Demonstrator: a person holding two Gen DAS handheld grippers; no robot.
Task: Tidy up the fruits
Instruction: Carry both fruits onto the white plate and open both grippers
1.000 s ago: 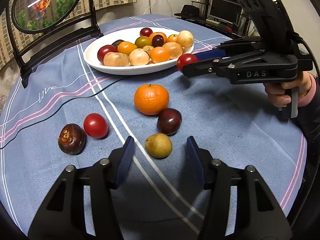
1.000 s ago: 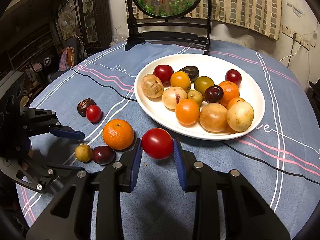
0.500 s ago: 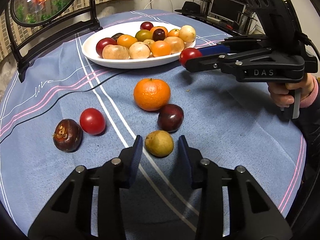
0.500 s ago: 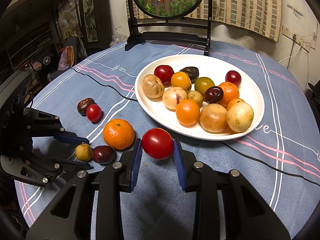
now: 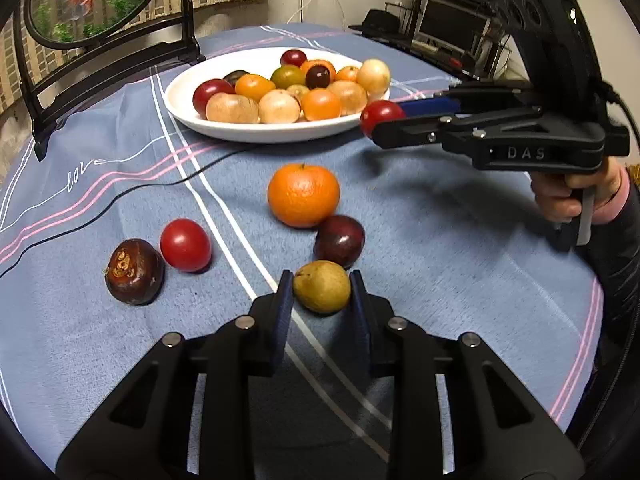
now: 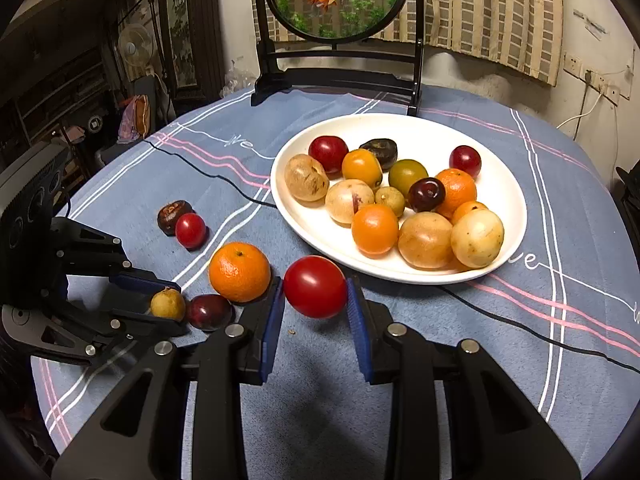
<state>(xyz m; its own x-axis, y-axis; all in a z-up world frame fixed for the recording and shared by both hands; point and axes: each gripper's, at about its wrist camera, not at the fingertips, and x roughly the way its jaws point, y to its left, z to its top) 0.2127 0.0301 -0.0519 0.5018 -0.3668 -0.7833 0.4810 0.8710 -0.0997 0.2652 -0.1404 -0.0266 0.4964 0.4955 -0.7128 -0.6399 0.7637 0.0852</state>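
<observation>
A white plate (image 6: 516, 216) holds several fruits; it also shows in the left wrist view (image 5: 180, 100). My right gripper (image 6: 316, 292) is shut on a red tomato (image 6: 315, 286), held above the cloth just short of the plate's near rim; the tomato shows in the left wrist view (image 5: 380, 116). My left gripper (image 5: 322, 292) has closed around a small yellow-green fruit (image 5: 322, 286) that rests on the cloth, pads touching its sides. An orange (image 5: 303, 194), a dark plum (image 5: 339, 240), a second red tomato (image 5: 185, 244) and a brown fruit (image 5: 135, 271) lie loose on the cloth.
A black stand with a round goldfish picture (image 6: 336, 0) rises behind the plate. A black cable (image 6: 520, 328) runs across the blue tablecloth under the plate's near side. The table edge drops off beyond my left gripper (image 6: 92, 300).
My left gripper moved forward and narrowed its jaws from wide open onto the yellow-green fruit. My right gripper held the tomato nearly still by the plate.
</observation>
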